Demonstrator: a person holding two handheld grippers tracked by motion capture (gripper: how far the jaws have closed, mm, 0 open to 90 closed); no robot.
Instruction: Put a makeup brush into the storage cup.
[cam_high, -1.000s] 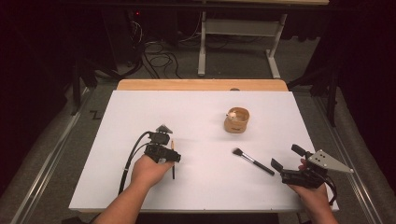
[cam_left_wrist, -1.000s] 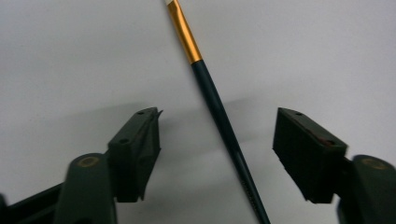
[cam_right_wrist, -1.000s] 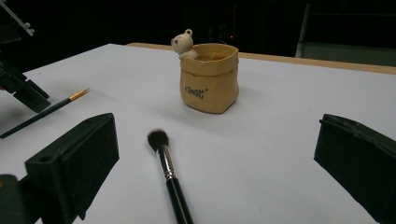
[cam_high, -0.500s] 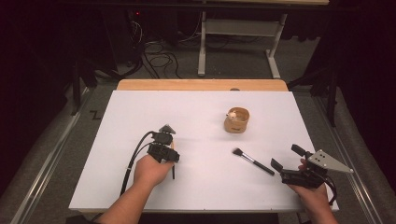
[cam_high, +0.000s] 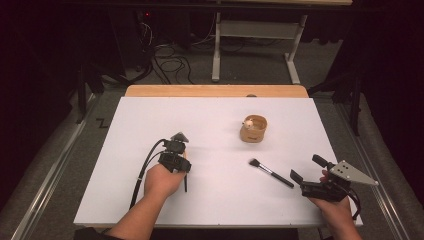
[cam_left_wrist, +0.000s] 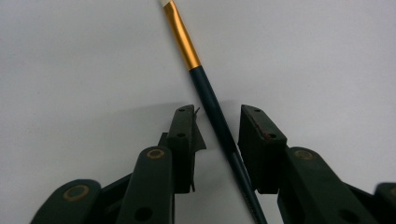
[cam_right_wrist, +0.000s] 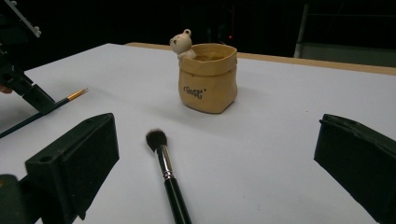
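Observation:
A thin paintbrush (cam_left_wrist: 205, 88) with a dark blue handle and a gold ferrule lies on the white table. My left gripper (cam_left_wrist: 218, 114) is pressed down over it, open, with the handle running between the two jaws. From above, the left gripper (cam_high: 179, 162) stands at the table's left of centre, and the paintbrush handle (cam_high: 185, 184) sticks out beside the hand. My right gripper (cam_right_wrist: 218, 126) is wide open and holds nothing. A black makeup brush (cam_right_wrist: 168, 186) lies just ahead of it. In the high view the right gripper (cam_high: 306, 168) rests near the front right, next to the makeup brush (cam_high: 270, 172).
A tan bag-shaped cup (cam_high: 253, 128) with a small bear figure on its rim stands right of centre, beyond the makeup brush. The white table top (cam_high: 150, 115) has a wooden strip along its far edge. Cables and a metal stand lie on the floor behind.
The left hand has shifted slightly over the thin paintbrush. The right gripper, the makeup brush and the cup have not moved.

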